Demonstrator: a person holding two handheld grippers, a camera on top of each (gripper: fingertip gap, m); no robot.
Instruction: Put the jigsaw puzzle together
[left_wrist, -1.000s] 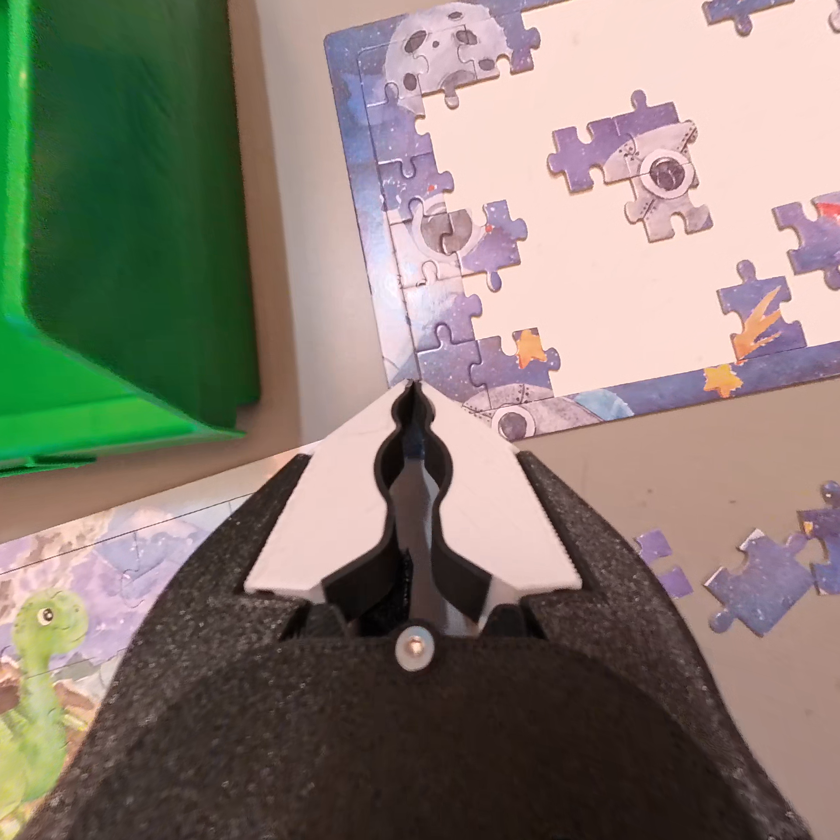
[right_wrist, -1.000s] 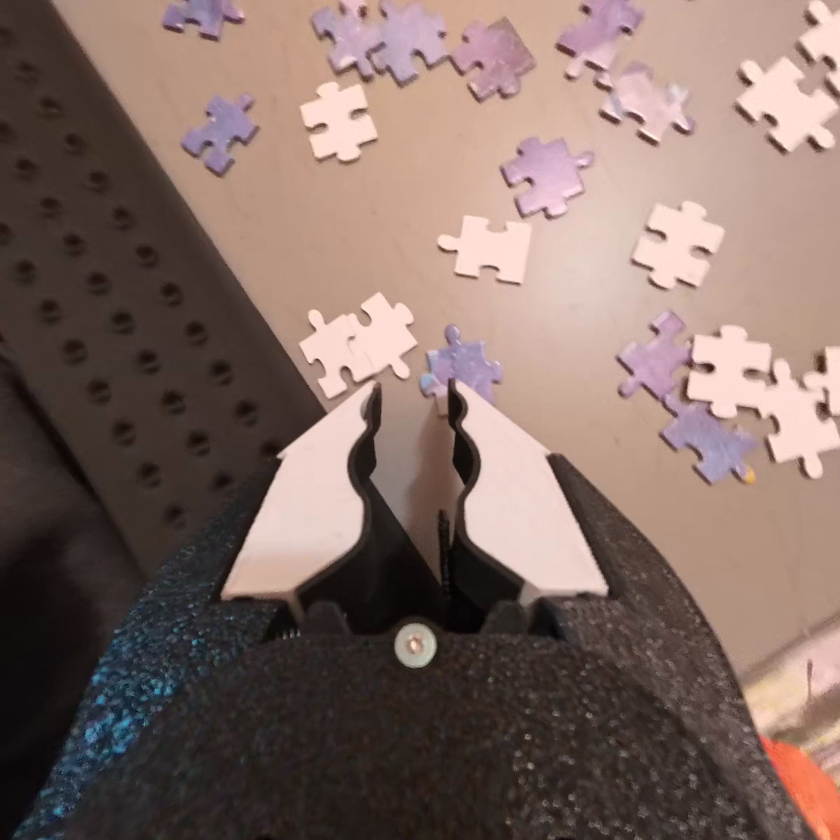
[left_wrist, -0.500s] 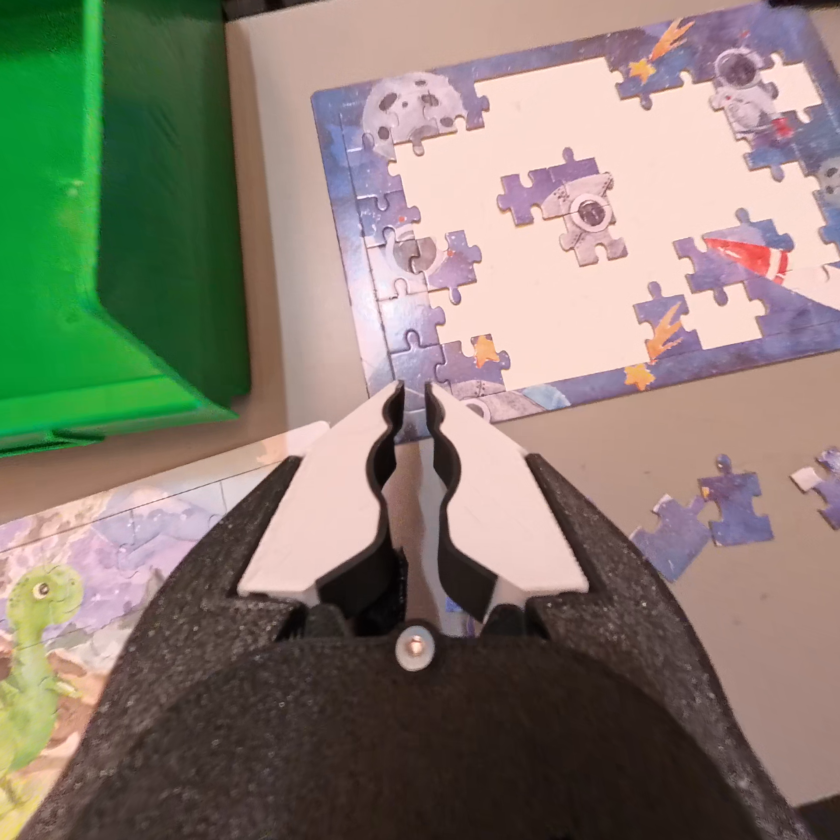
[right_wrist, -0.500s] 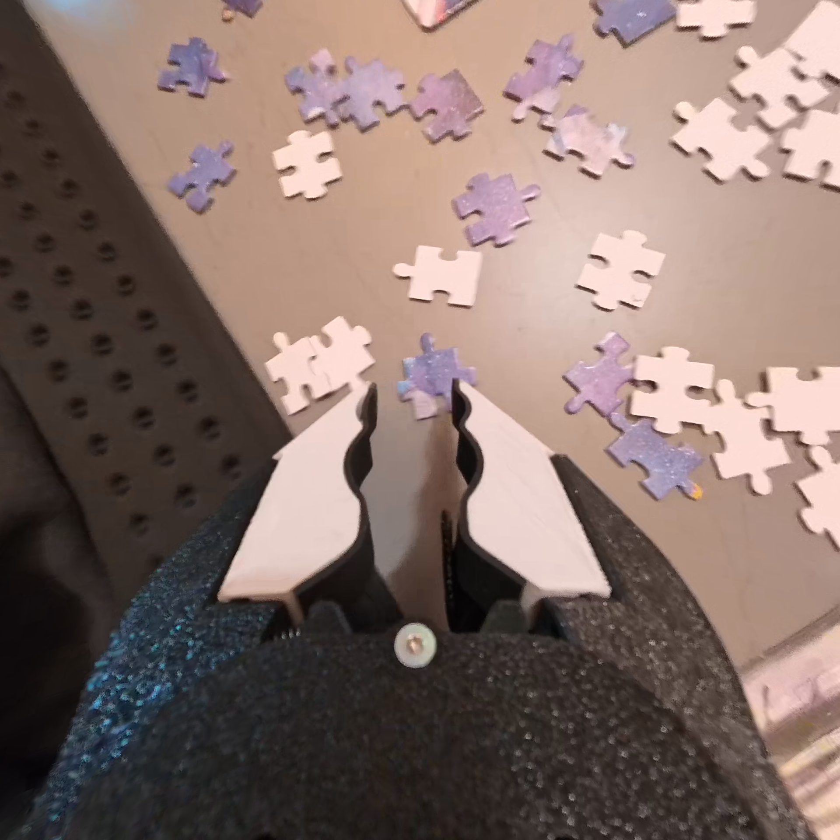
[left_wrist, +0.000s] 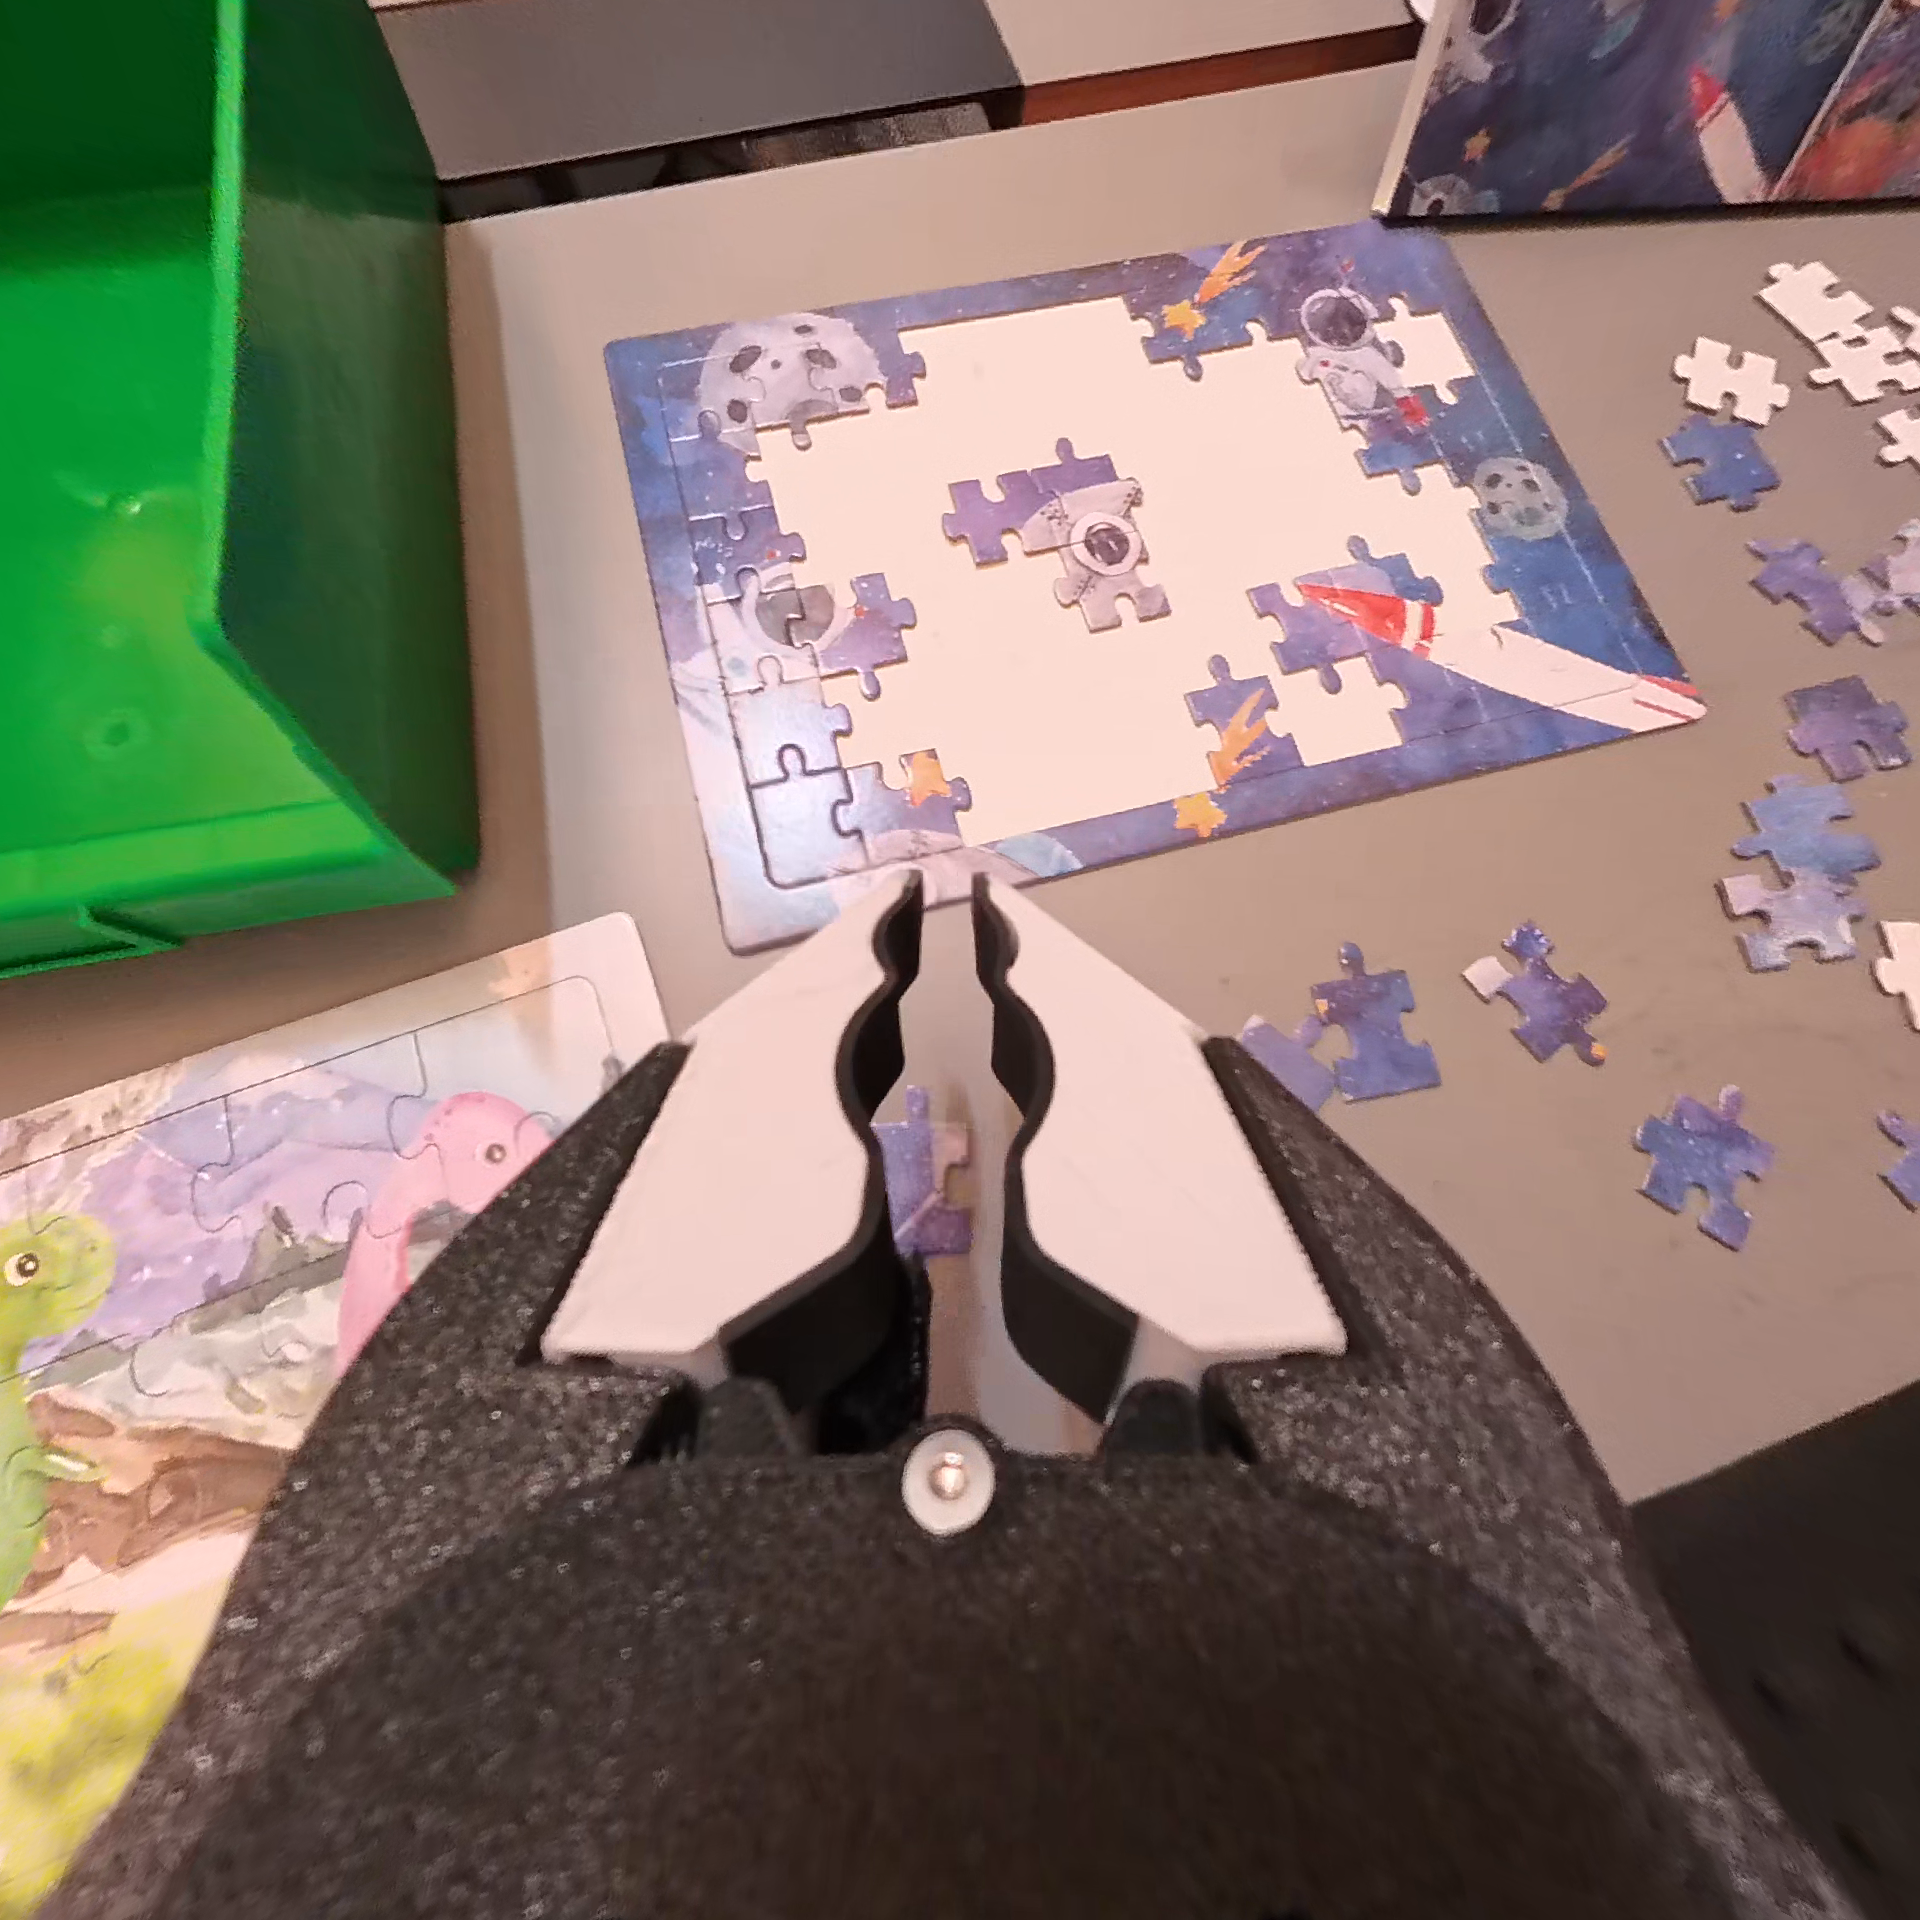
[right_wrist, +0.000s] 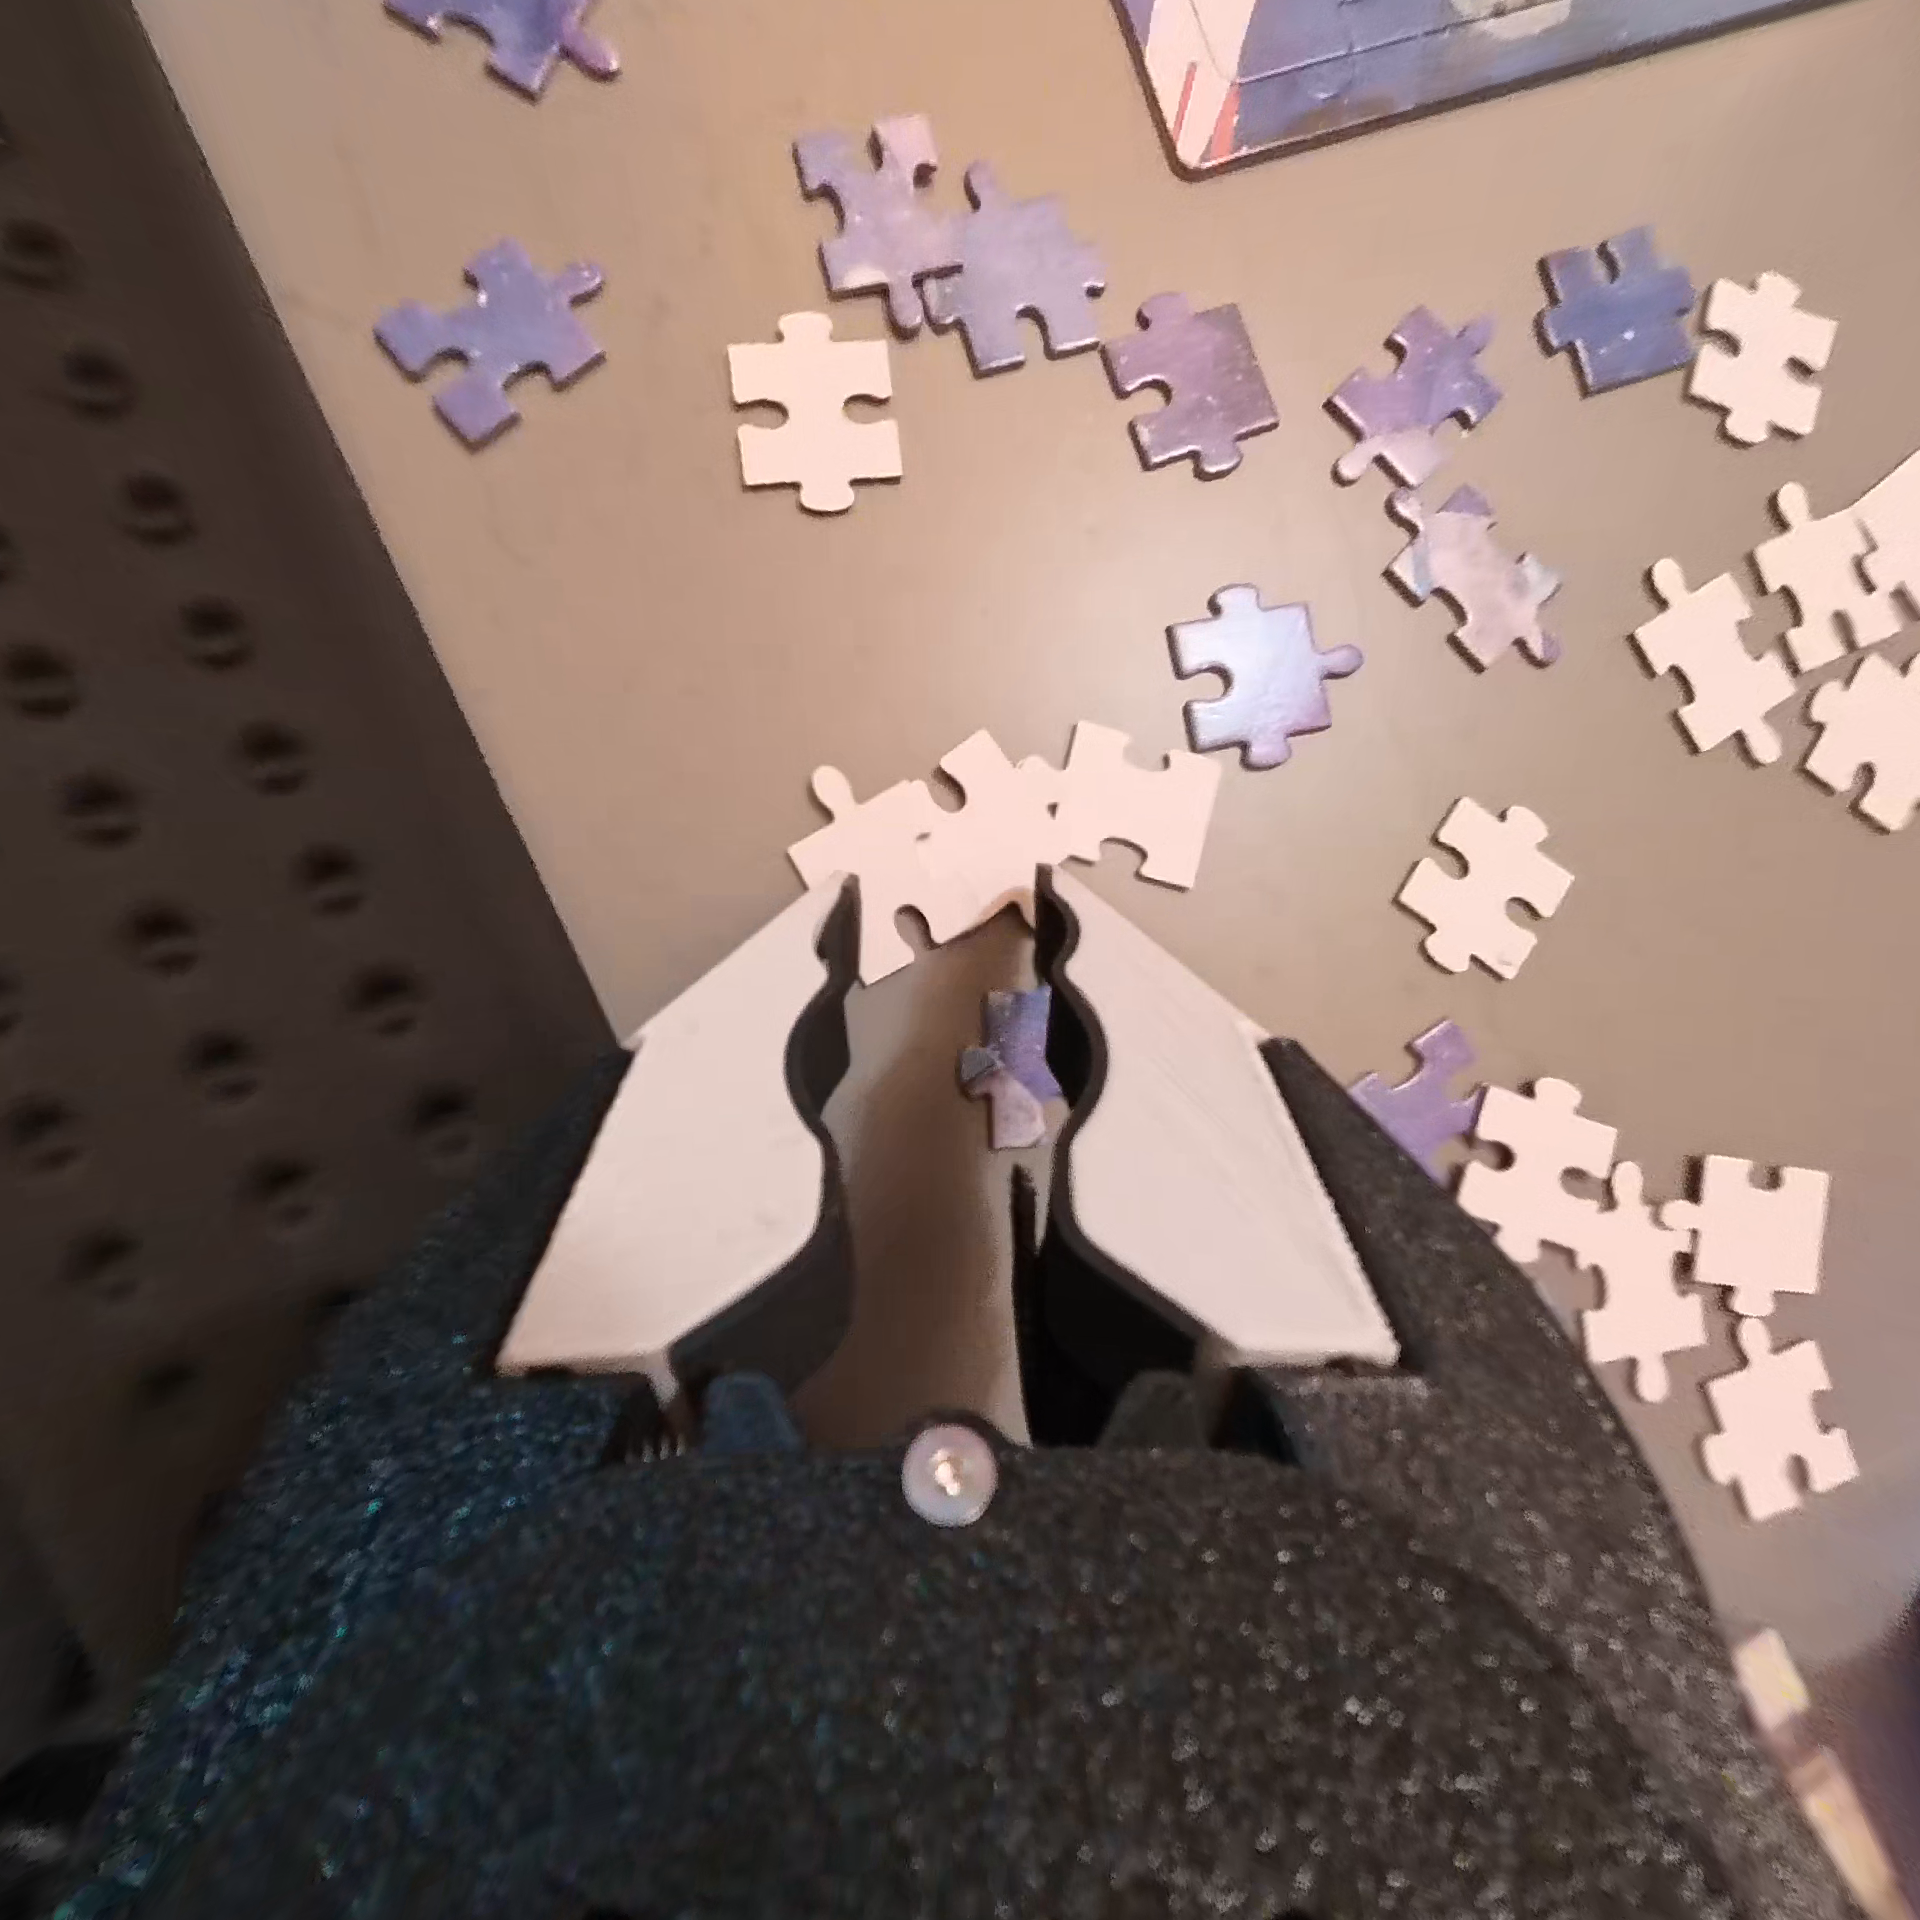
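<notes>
The space puzzle board (left_wrist: 1039, 675) lies ahead in the left wrist view, with its edge pieces in place and a joined cluster (left_wrist: 1081, 530) in the white middle. My left gripper (left_wrist: 945, 888) is open a little and empty, above the board's near left corner. A blue piece (left_wrist: 920, 1164) shows on the table through its gap. My right gripper (right_wrist: 945, 904) is open and empty over loose pieces. A small blue piece (right_wrist: 1013, 1070) lies on the table between its fingers. Overlapping face-down white pieces (right_wrist: 997, 821) lie at its tips.
A green bin (left_wrist: 208, 520) stands left of the board. A dinosaur puzzle (left_wrist: 260, 1195) lies near left, and the puzzle box (left_wrist: 1662, 104) stands far right. Loose blue pieces (left_wrist: 1371, 1029) and white pieces (left_wrist: 1730, 379) are scattered to the right. A dark perforated panel (right_wrist: 208, 727) borders the table's left side. The grippers' ends are close to 40 cm from one another. The right gripper is farther from the dinosaur puzzle (left_wrist: 260, 1195), some 55 cm, than the left, some 20 cm.
My left gripper opened from shut and drew back and up from the board's corner, so more of the board shows. My right gripper moved forward over the small blue piece to the white pieces.
</notes>
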